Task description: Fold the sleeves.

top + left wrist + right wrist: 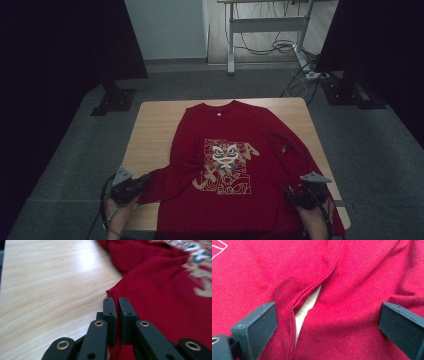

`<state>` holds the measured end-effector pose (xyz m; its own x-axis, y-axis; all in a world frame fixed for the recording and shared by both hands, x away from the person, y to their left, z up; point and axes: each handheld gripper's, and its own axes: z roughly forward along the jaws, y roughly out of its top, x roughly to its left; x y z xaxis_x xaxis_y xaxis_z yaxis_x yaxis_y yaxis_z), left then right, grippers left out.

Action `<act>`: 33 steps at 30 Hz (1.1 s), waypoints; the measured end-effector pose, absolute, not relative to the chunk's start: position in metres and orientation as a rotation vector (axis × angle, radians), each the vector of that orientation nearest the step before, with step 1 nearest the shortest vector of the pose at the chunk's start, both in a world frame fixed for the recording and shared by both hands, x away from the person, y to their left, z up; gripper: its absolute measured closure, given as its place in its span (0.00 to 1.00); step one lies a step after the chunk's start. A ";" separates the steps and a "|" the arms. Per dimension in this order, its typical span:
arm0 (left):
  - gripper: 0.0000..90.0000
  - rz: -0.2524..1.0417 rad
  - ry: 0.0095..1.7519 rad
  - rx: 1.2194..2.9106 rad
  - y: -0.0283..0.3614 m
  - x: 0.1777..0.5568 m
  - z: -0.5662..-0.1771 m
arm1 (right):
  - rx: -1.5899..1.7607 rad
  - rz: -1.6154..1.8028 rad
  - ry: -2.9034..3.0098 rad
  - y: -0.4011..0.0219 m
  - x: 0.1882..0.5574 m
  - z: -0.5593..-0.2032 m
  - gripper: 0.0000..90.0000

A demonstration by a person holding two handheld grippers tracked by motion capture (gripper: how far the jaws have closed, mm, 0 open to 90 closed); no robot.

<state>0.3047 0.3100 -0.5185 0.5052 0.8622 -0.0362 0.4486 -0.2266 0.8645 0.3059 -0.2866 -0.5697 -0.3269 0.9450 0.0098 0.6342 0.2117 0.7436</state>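
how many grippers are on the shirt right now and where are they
2. The left gripper is at the near left of the red T-shirt, jaws shut on a sleeve edge. The right gripper is at the near right, jaws open over the fabric. None looks hidden.

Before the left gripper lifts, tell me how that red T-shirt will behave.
Probably floppy: the red T-shirt already lies in wrinkles on the table. Where the left gripper pinches its sleeve edge, likely only that part rises and the rest drags. It seems light, and unlikely to slip from shut jaws.
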 end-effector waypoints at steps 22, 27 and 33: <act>0.95 0.413 0.788 1.876 0.244 0.265 -0.497 | 1.460 0.918 2.041 -0.287 0.306 -0.570 0.03; 0.95 0.327 0.680 1.912 0.217 0.254 -0.498 | 1.460 0.918 2.041 -0.287 0.306 -0.570 0.03; 0.95 0.237 0.583 1.954 0.188 0.245 -0.504 | 1.460 0.918 2.041 -0.287 0.306 -0.570 0.03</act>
<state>0.2449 0.1881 -0.5042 0.8623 0.4981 -0.0911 0.2936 -0.3451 0.8915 0.3059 -0.2866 -0.5697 -0.3270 0.9450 0.0098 0.6343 0.2118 0.7435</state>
